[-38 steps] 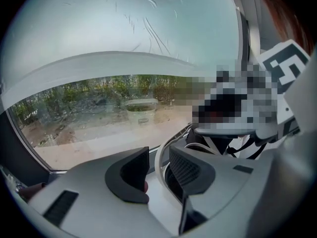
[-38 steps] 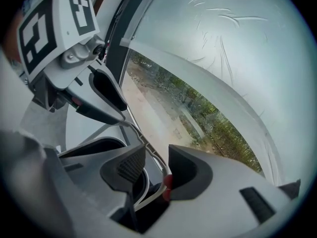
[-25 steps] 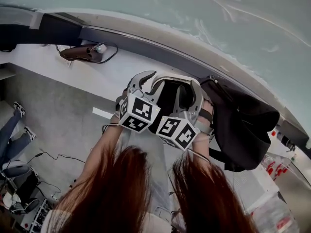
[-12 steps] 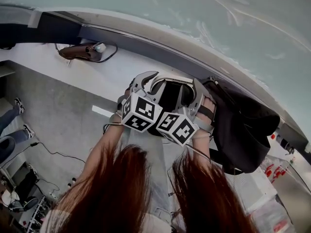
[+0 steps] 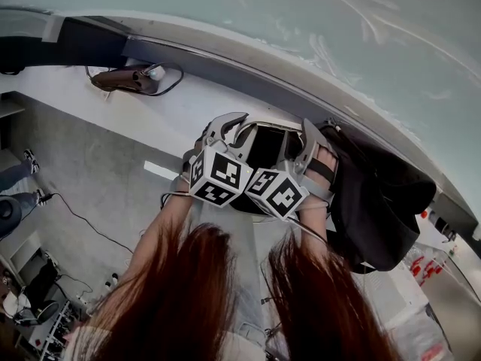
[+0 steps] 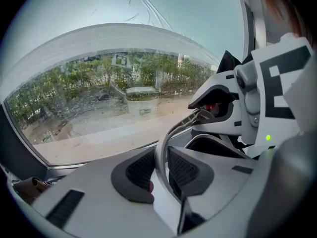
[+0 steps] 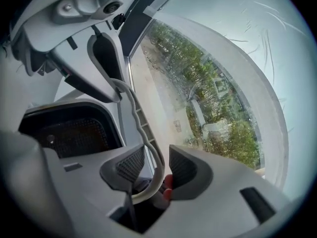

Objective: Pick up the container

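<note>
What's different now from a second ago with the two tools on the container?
The left tool has just been closing its jaws, now pinching the left handle of the container. The right tool edged forward toward the container, jaws apart around the right handle. A person's legs at the left edge slid further out of view. The container, ledge and black bag stayed put.

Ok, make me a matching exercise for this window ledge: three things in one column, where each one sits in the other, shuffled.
Things:
1 container
2 black bag
3 brown corded device

Places:
A far left on the white ledge
B middle of the ledge, in front of the person
C just right of the container

Pairs: 1-B, 2-C, 3-A
</note>
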The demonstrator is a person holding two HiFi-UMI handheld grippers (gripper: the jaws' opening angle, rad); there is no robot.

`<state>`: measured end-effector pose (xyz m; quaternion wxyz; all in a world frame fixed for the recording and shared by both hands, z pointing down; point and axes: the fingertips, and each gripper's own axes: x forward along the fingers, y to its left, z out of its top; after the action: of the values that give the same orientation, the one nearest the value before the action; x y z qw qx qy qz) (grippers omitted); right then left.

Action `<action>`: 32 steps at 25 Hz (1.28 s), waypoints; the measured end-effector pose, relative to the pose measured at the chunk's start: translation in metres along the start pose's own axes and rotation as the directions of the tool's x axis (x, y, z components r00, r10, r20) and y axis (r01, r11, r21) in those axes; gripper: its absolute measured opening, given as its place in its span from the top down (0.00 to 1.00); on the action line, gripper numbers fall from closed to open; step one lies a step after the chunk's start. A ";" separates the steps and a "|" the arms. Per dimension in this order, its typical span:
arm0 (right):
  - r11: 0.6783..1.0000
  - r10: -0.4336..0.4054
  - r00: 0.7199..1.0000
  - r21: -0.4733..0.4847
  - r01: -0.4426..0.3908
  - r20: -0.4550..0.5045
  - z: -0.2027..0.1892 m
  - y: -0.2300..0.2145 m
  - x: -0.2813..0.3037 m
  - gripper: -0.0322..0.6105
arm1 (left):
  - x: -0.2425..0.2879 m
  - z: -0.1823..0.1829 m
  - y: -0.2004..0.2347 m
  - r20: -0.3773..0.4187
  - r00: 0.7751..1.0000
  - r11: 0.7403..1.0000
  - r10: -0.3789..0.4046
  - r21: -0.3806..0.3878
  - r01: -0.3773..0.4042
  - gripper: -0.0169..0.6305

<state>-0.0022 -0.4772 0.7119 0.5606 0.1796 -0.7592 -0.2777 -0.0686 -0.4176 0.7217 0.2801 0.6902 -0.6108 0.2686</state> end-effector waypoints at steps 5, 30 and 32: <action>1.000 -0.023 1.000 -0.013 0.023 -0.015 -0.001 -0.002 0.002 0.74 | 0.000 -0.001 0.001 0.000 1.000 1.000 -0.003 0.005 0.003 0.84; 0.988 -0.138 0.990 0.066 0.138 -0.006 0.000 -0.005 -0.033 0.77 | -0.027 0.006 -0.010 0.044 0.998 0.995 -0.055 0.087 0.051 0.85; 0.986 -0.151 0.989 0.072 0.151 -0.010 0.000 -0.005 -0.036 0.77 | -0.030 0.006 -0.011 0.045 0.997 0.993 -0.060 0.102 0.055 0.85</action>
<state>0.0086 -0.4600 0.6814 0.5329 0.2574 -0.7516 -0.2913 -0.0604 -0.4001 0.6952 0.2380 0.7268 -0.5830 0.2742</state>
